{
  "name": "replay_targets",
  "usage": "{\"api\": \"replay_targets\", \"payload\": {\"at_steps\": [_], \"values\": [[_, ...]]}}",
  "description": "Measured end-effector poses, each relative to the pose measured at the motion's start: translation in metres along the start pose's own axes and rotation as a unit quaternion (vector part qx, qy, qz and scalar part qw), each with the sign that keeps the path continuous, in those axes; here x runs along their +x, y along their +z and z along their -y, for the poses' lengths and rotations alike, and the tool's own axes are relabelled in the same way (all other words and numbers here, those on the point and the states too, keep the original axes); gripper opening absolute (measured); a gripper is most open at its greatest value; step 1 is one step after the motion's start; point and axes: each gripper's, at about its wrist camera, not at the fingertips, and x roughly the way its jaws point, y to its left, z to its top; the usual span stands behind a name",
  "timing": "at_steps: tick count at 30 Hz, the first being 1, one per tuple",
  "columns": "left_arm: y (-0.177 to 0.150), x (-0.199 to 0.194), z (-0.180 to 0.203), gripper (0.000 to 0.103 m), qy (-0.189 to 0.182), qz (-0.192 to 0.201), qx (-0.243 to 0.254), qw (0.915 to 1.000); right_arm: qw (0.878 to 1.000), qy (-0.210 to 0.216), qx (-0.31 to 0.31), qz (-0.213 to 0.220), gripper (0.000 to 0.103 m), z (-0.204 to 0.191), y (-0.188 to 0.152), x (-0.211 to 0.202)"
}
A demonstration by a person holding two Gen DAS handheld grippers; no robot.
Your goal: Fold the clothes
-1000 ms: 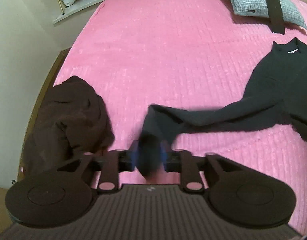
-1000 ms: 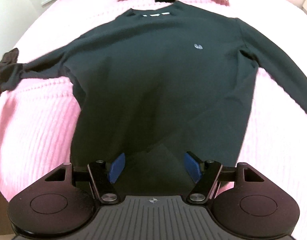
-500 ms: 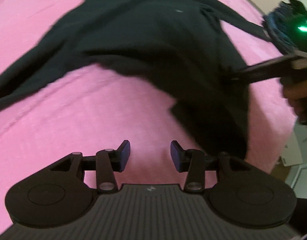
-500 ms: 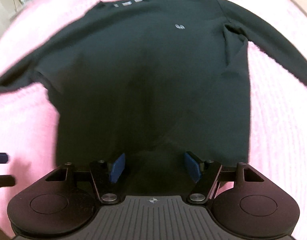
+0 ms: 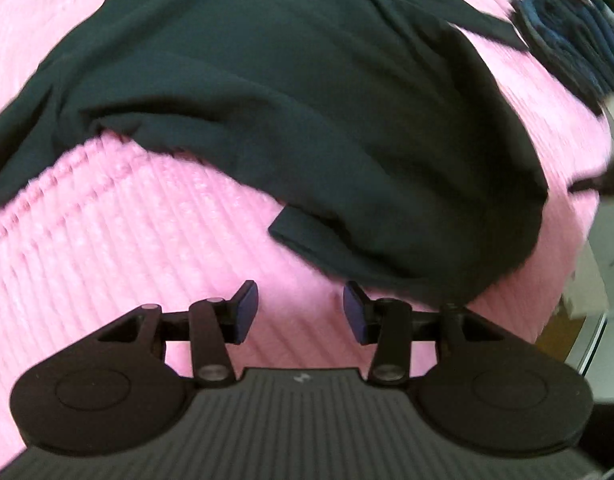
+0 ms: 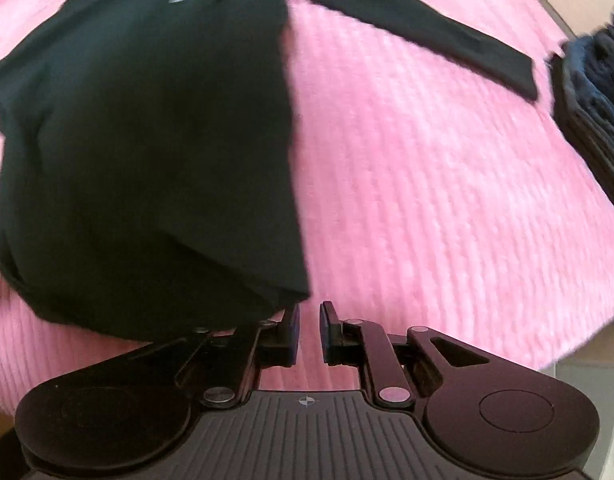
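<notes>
I have a black long-sleeved top [image 5: 291, 92] spread face up on the pink ribbed bedspread [image 5: 107, 248], its collar at the far end and its hem toward me. In my left view the near left corner of the hem [image 5: 307, 236] is turned under into a small flap, and the cloth above it lies in loose ripples.

My left gripper [image 5: 300, 307] sits over bare bedspread just short of that hem, its blue-padded fingers [image 5: 246, 309] spread wide with nothing between them.

In my right view the top's body [image 6: 147, 140] fills the left half, and its right sleeve [image 6: 419, 36] stretches out flat toward the far right, the cuff ending just short of a stack of folded dark clothes [image 6: 591, 112] at the right edge of the bed. My right gripper [image 6: 309, 330] is at the near right corner of the hem; the fingers are drawn nearly together with a narrow gap left, and only pink bedspread shows in that gap. The hem corner lies just beside the left finger [image 6: 291, 330], and I cannot tell whether they touch.
</notes>
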Motion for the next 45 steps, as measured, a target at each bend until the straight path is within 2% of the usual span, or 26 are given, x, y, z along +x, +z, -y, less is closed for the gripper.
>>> {"api": "replay_targets", "payload": {"at_steps": [1,2,6,9,12,13,14,16,18,21,23,27,34,35,38,39,41,42,44,45], "values": [[0.002,0.003,0.0,0.044,0.0,0.001,-0.016,0.9999,1.0,0.012,-0.007,0.012,0.07,-0.003,0.003,0.0],[0.003,0.007,0.001,0.045,0.005,0.004,-0.026,0.9996,0.999,0.023,-0.016,0.026,0.077,-0.006,0.006,0.0],[0.008,0.025,0.003,0.045,0.032,0.019,-0.046,0.9982,0.996,0.048,-0.044,0.053,0.077,-0.009,0.015,0.009],[0.017,0.038,0.001,0.043,0.029,0.03,-0.045,0.9981,0.995,0.059,-0.053,0.06,0.077,-0.005,0.02,0.02],[0.024,0.05,-0.001,0.026,0.02,0.019,-0.03,0.9992,0.992,0.061,-0.086,0.065,0.077,-0.006,0.024,0.031],[0.023,0.047,-0.001,0.013,0.016,0.019,-0.025,0.9994,0.989,0.059,-0.123,0.066,0.077,-0.014,0.024,0.034],[0.023,0.043,-0.002,0.009,0.012,0.018,-0.022,0.9995,0.983,0.056,-0.159,0.066,0.077,-0.021,0.023,0.037],[0.015,0.019,-0.006,0.009,0.011,0.023,-0.034,0.9991,0.966,0.056,-0.243,0.063,0.077,-0.041,0.02,0.04],[-0.004,-0.02,-0.01,0.008,0.033,0.029,-0.036,0.9984,0.952,0.053,-0.296,0.061,0.077,-0.058,0.016,0.039],[-0.048,-0.079,-0.026,0.008,0.067,0.008,-0.075,0.9949,0.949,0.057,-0.304,0.067,0.077,-0.076,0.015,0.039],[-0.079,-0.104,-0.033,0.008,0.084,-0.016,-0.106,0.9907,0.948,0.057,-0.305,0.065,0.077,-0.092,0.014,0.046],[-0.111,-0.104,-0.037,0.008,0.095,-0.03,-0.143,0.9847,0.955,0.044,-0.281,0.083,0.077,-0.105,0.014,0.047],[-0.117,-0.069,-0.021,0.008,0.064,-0.04,-0.126,0.9892,0.965,0.026,-0.227,0.126,0.077,-0.111,0.016,0.014],[-0.118,-0.066,-0.023,0.008,0.064,-0.041,-0.126,0.9891,0.964,0.027,-0.229,0.133,0.077,-0.113,0.016,0.012],[-0.119,-0.062,-0.029,0.008,0.065,-0.043,-0.123,0.9893,0.95,0.043,-0.274,0.145,0.077,-0.128,0.015,0.021],[-0.119,-0.061,-0.031,0.008,0.066,-0.044,-0.122,0.9894,0.948,0.045,-0.28,0.141,0.077,-0.132,0.016,0.028],[-0.12,-0.06,-0.031,0.008,0.067,-0.044,-0.117,0.9899,0.956,0.038,-0.263,0.123,0.077,-0.134,0.019,0.048],[-0.121,-0.059,-0.031,0.008,0.067,-0.044,-0.114,0.9902,0.963,0.04,-0.242,0.114,0.066,-0.129,0.021,0.053],[-0.121,-0.058,-0.033,0.008,0.066,-0.045,-0.11,0.9907,0.975,0.064,-0.186,0.106,0.035,-0.109,0.03,0.051],[-0.121,-0.059,-0.033,0.008,0.066,-0.045,-0.108,0.9909,0.979,0.07,-0.161,0.107,0.003,-0.096,0.033,0.045]]}}
